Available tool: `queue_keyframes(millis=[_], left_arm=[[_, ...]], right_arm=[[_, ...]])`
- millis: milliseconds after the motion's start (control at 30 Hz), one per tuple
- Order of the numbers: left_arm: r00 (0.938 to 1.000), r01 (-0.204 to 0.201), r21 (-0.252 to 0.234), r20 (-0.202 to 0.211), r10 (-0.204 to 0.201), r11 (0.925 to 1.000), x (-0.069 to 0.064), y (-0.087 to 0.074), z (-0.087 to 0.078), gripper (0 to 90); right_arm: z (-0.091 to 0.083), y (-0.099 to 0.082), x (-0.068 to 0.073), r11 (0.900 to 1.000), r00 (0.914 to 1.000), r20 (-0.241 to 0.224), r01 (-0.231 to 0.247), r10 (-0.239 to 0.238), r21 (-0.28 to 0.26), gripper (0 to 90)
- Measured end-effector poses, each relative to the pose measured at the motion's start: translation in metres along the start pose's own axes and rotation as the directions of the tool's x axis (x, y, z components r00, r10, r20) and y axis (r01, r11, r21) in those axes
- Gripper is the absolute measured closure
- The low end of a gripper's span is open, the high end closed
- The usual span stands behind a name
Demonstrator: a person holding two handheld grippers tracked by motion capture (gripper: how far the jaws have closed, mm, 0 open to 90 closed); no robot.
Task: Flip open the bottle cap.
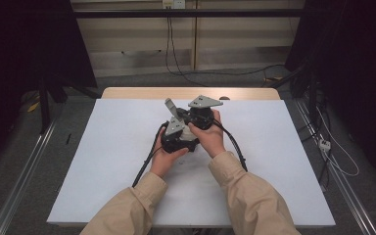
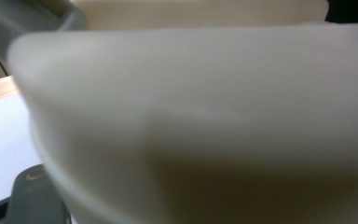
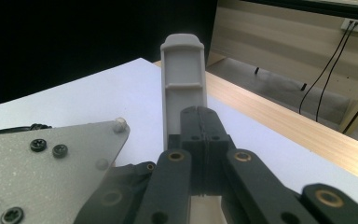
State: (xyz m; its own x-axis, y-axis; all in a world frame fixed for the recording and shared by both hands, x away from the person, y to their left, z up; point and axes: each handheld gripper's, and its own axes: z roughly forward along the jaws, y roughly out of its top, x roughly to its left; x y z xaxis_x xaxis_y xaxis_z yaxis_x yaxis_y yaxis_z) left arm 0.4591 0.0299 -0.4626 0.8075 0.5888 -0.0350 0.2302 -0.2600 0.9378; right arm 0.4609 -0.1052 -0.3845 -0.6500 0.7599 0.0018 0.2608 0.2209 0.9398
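1. Grey upright piece (image 3: pixel 183 84) stands just past the tips of your right gripper (image 3: pixel 200 114), over the middle of the white table top (image 1: pixel 284 161). In the right gripper view it rises behind the jaws and a little to their left. Whether it touches them, you cannot tell from here.
2. Your sleeves come in from the bottom of the high view. Your left hand (image 1: pixel 165 159) and right hand (image 1: pixel 211 137) sit close together, each wrapped around its tool.
3. Your left gripper (image 1: pixel 178 137) lies low, just beside the right one and slightly nearer to you. Its jaws are closed together. A blurred cream surface (image 2: pixel 205 121) sits right against its camera, too close to make out what it is.
4. Your right gripper's jaws are pressed together, pad against pad, with nothing between them.
5. A grey three-cornered plate (image 3: pixel 42 172) with dark screws shows at the lower left of the right gripper view, next to the jaws.
6. Black cables (image 1: pixel 144 166) trail from both tools back across the table top towards you.
7. Beyond the grippers, the white top ends at a wooden edge (image 1: pixel 127 93).
8. Farther off, a pale wall panel (image 1: pixel 235 44) has dark cords (image 1: pixel 169 44) hanging down it to the floor.
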Motion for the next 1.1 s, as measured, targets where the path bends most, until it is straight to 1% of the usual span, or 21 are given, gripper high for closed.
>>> queue_keyframes(millis=[667, 733, 1100], left_arm=[[1.0000, -0.002, 0.001, -0.005, 0.002, 1.0000, -0.0005, 0.0000, 0.0001, 18.7], [1.0000, -0.008, 0.004, -0.006, 0.008, 1.0000, -0.0003, 0.0001, -0.0001, 18.7], [0.9999, -0.007, 0.003, -0.009, 0.007, 1.0000, -0.0009, 0.0001, 0.0000, 18.7]], right_arm=[[0.0017, -0.0017, -0.0011, 0.9999, 0.9998, -0.013, -0.012, 0.012, 0.006, 90.0], [0.0019, -0.0016, -0.0010, 0.9999, 0.9998, -0.013, -0.013, 0.013, 0.009, 90.0], [0.0026, -0.0008, -0.0014, 0.9996, 0.9996, -0.018, -0.020, 0.020, 0.021, 90.0]])
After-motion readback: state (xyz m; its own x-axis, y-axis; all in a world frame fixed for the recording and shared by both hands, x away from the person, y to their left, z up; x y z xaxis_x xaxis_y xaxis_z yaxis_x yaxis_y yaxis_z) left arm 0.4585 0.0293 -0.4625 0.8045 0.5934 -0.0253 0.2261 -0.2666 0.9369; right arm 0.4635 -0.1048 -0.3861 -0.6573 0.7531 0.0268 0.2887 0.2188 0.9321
